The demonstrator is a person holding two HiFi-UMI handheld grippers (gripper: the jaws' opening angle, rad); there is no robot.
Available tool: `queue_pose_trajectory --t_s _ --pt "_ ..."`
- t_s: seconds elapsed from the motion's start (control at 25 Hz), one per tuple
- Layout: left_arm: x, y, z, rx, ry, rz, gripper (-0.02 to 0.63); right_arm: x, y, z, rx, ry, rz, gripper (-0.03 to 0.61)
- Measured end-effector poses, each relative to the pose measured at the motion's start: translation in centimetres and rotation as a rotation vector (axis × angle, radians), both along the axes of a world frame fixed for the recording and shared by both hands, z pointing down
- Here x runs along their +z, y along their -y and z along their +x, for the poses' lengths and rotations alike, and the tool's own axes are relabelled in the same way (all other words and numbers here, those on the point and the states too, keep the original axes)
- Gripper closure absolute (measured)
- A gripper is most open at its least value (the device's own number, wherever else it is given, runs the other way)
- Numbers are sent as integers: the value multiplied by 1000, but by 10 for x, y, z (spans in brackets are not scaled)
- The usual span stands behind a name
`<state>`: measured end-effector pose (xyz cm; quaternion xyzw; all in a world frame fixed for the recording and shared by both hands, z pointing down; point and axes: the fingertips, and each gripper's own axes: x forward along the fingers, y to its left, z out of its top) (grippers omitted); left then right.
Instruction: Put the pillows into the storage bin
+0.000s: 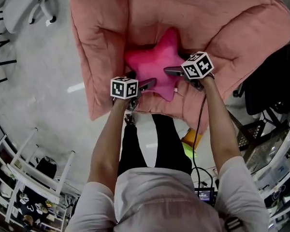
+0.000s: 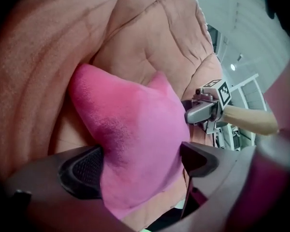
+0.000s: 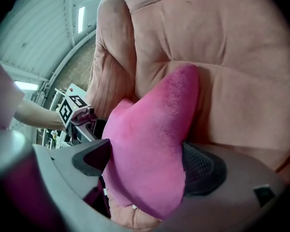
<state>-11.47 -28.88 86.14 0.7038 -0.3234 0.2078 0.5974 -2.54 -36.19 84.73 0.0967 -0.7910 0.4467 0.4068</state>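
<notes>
The left gripper [image 2: 142, 164] is held wide open, and so is the right gripper [image 3: 147, 162] – neither is clenched. One arm of the pink star pillow [image 1: 157, 66] lies between each pair of jaws. The plush is brushed by the pads, but no pinching of it can be seen, so nothing is judged to be grasped yet.

The pillow is found in the hollow of a pink padded chair [image 1: 222, 28], propped against the back cushion with its points spread. It is approached from both sides at once, one gripper to each lower arm. This is likely because a soft, floppy shape would sag and twist if it were lifted by one corner alone. Both grippers are angled downward into the seat, so that the arms of the star are straddled rather than pushed flat.

Beyond the chair only grey floor [image 1: 38, 71] and some furniture are seen – no storage bin is shown in any view. The task is therefore judged to be at its start.
</notes>
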Motion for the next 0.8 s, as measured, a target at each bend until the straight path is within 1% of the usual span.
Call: queue_pose_trajectory --t_s 0.12,0.24,0.32,0.44,0.52,0.68,0.8 --pt "-5 -1 2 1 16 6 95 -5 -2 1 0 -28 -16 107" --pt "-16 -1 6 44 30 17 98 -20 -4 4 32 -38 -17 112" --pt "-27 0 7 74 50 42 98 -34 -5 6 56 -40 17 117" --pt "-51 7 3 70 47 81 100 -62 -6 4 84 -36 110 120" --pt "-70 12 -5 71 54 133 101 -85 -7 -2 125 -21 165 126" --pt "-119 21 -12 105 88 286 103 -133 -13 -2 222 20 252 135" --pt "-166 31 -14 127 99 408 103 -181 -12 0 285 45 365 137"
